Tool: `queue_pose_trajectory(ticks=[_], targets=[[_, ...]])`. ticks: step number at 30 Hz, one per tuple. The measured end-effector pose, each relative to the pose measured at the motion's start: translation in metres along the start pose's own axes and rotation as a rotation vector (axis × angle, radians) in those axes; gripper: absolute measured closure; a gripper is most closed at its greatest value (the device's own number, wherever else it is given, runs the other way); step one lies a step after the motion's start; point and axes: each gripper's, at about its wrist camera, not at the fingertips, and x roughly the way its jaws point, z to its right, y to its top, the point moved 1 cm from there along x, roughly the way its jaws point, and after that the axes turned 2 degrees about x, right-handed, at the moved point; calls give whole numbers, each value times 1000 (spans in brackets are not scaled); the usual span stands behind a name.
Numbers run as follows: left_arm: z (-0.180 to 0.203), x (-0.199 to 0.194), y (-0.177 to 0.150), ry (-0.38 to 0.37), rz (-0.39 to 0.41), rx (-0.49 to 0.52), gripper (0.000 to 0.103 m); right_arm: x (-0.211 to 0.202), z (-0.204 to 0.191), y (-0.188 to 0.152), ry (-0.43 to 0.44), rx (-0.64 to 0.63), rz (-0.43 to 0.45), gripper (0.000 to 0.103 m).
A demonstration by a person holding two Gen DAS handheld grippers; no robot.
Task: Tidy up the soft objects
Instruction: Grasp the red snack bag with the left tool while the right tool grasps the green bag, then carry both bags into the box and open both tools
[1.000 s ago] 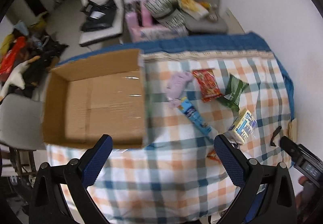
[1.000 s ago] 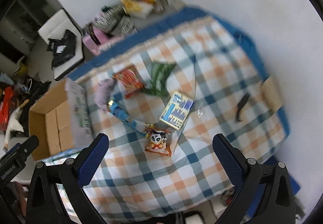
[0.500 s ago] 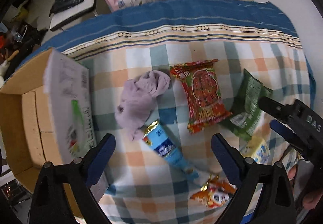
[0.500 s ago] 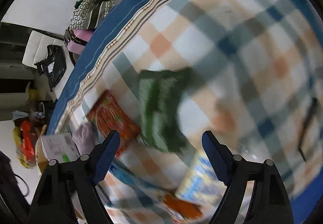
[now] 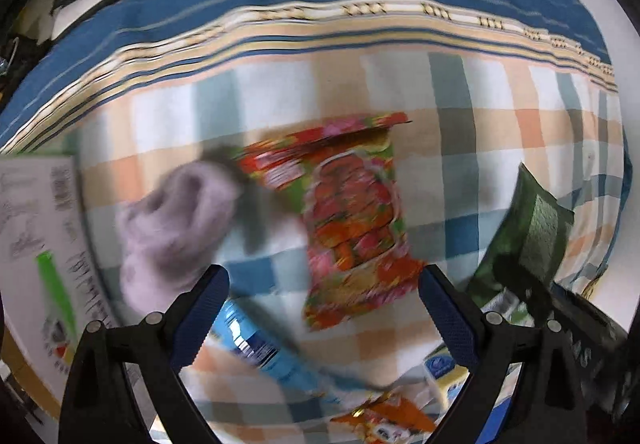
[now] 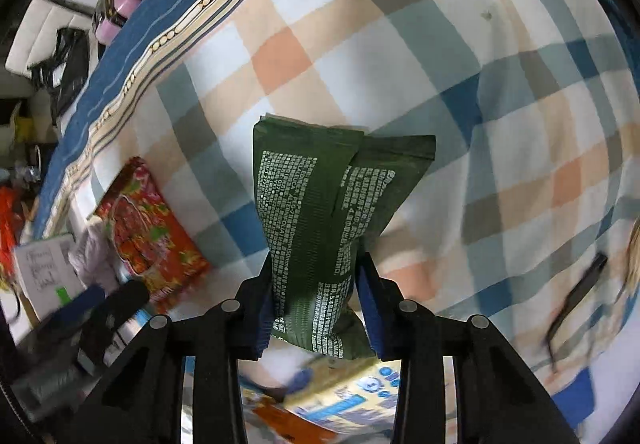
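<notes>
My right gripper [image 6: 316, 284] is shut on the lower end of a dark green snack bag [image 6: 328, 211], which sticks up from the jaws over the checked cloth. The bag also shows at the right of the left wrist view [image 5: 532, 236]. My left gripper [image 5: 320, 292] is open and empty, low over the near end of a red and green snack bag [image 5: 352, 219]. A lilac sock [image 5: 172, 228] lies left of it, and a blue tube pack [image 5: 256, 344] lies between the left fingers. The red bag [image 6: 148, 228] and sock [image 6: 92, 256] show at the left of the right wrist view.
A cardboard box flap with a white label [image 5: 36, 244] stands at the left edge of the checked cloth [image 6: 400, 55]. A yellow and blue carton [image 6: 340, 392] and an orange packet [image 5: 384, 420] lie near me. A black clip [image 6: 576, 292] lies at the right.
Both grippers have moved down and forward to the cloth. My right gripper has shut on the green bag. My left gripper has closed in on the red bag, still open.
</notes>
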Motion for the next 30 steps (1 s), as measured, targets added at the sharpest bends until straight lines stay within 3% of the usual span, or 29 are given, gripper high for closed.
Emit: queue_pose_trajectory(ticks=[2, 3, 6, 8, 14, 16, 19, 24, 30], targets=[[8, 14, 9, 27, -30, 19, 20, 2, -2, 4, 2, -3, -10, 62], [9, 18, 12, 22, -42, 21, 22, 4, -4, 5, -2, -1, -13, 59], [12, 29, 19, 21, -53, 20, 45, 5, -3, 10, -13, 9, 13, 49], [14, 30, 19, 36, -44, 28, 54, 11, -4, 13, -21, 4, 13, 46], [24, 19, 9, 81, -1, 67, 59, 24, -11, 24, -45, -11, -23, 47], [26, 12, 5, 90, 10, 68, 59, 15, -9, 25, -42, -13, 10, 57], [29, 2, -6, 88, 35, 75, 59, 6, -18, 21, -38, -39, 40, 61], [31, -32, -31, 61, 95, 78, 59, -14, -35, 14, -7, -110, 70, 64], [1, -93, -77, 1, 192, 67, 59, -43, -65, -15, 46, -194, 113, 65]])
